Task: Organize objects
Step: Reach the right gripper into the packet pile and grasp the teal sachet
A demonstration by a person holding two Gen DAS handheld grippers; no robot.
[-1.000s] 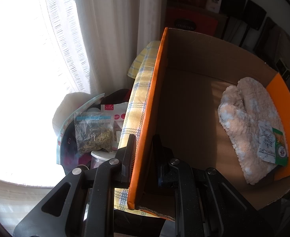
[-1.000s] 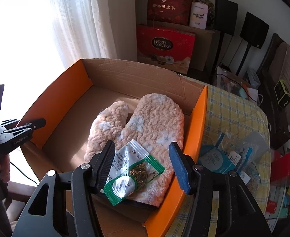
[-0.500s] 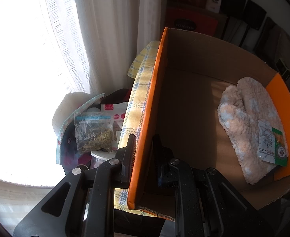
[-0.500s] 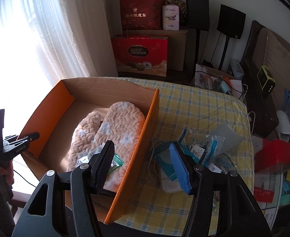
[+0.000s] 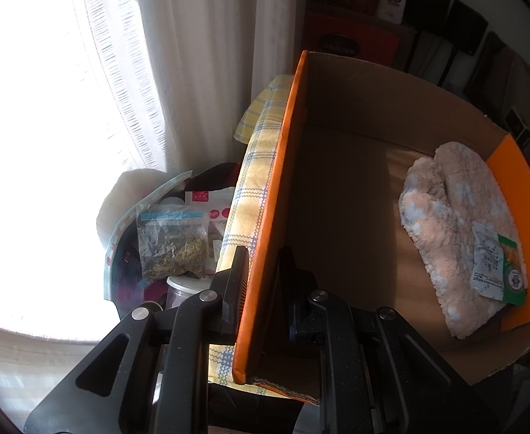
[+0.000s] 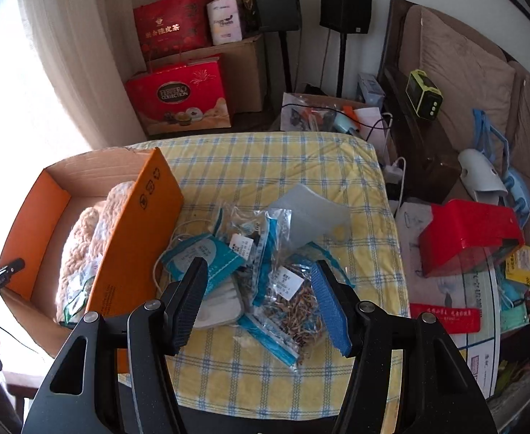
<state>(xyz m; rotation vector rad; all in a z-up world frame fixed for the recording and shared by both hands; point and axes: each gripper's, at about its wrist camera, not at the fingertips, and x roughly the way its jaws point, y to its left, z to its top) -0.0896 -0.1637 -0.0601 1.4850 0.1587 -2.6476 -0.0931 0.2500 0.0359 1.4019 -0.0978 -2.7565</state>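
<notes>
"FERRERO COLLECTION" on the red gift box (image 6: pixel 182 99); "COLLECTION" again on it in the left view; Chinese characters on the red bag (image 6: pixel 171 23), roughly "新会陈皮茶".

White curtain (image 5: pixel 200 65), red gift boxes (image 6: pixel 180 97), black speakers (image 6: pixel 344 5)

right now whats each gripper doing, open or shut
left gripper: shut on the orange box wall
right gripper: open, empty, above the packets

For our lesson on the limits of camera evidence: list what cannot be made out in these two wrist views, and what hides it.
- Left wrist view: the window is washed out by glare, so nothing outside shows.
- Left wrist view: the jar is mostly hidden behind the left gripper.
- Right wrist view: most of the mitten and the green packet sit behind the box wall.
- Right wrist view: packet labels are too small to read.
</notes>
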